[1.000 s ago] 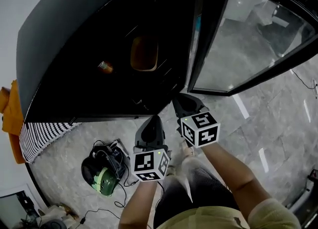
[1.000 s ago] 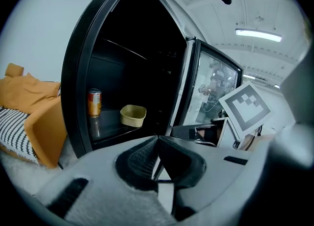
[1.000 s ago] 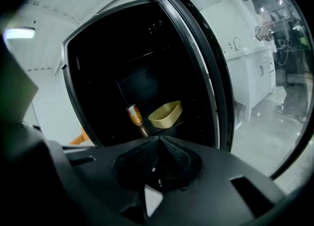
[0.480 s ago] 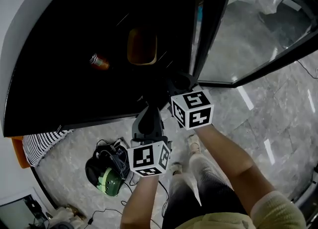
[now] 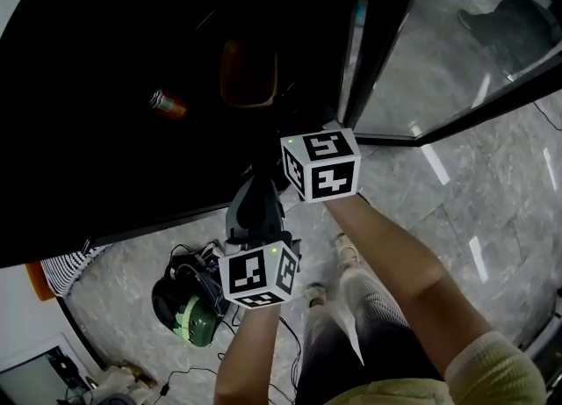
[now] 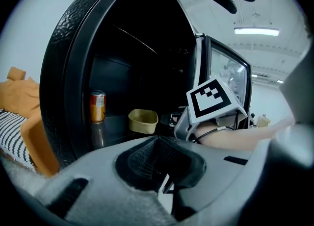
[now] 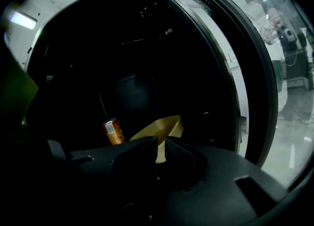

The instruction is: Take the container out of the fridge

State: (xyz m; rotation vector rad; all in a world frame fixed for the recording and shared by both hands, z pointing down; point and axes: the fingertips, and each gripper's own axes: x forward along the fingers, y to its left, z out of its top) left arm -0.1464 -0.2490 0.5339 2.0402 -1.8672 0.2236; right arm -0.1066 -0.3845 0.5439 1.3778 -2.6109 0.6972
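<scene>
One open fridge [image 6: 61,73] on grey marble floor [image 5: 457,184], container [image 6: 143,121] on its shelf beside can [image 6: 97,106], left gripper [image 6: 159,161] jaws together, right gripper [image 7: 161,154] pinched shut, both empty, ceiling lamp [image 6: 256,32] in left gripper view only

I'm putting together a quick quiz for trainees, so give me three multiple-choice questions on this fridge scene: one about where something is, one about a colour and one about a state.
1. In the left gripper view, where does the can stand relative to the container?
A. left of it
B. right of it
C. inside it

2. What colour is the container?
A. blue
B. black
C. pale yellow

3. How is the fridge door?
A. shut
B. open
C. taken off

Answers:
1. A: the can stands apart from the container, on its left.
2. C: both gripper views show the container as pale yellow.
3. B: the door is swung wide, and the can and container show inside.
</scene>
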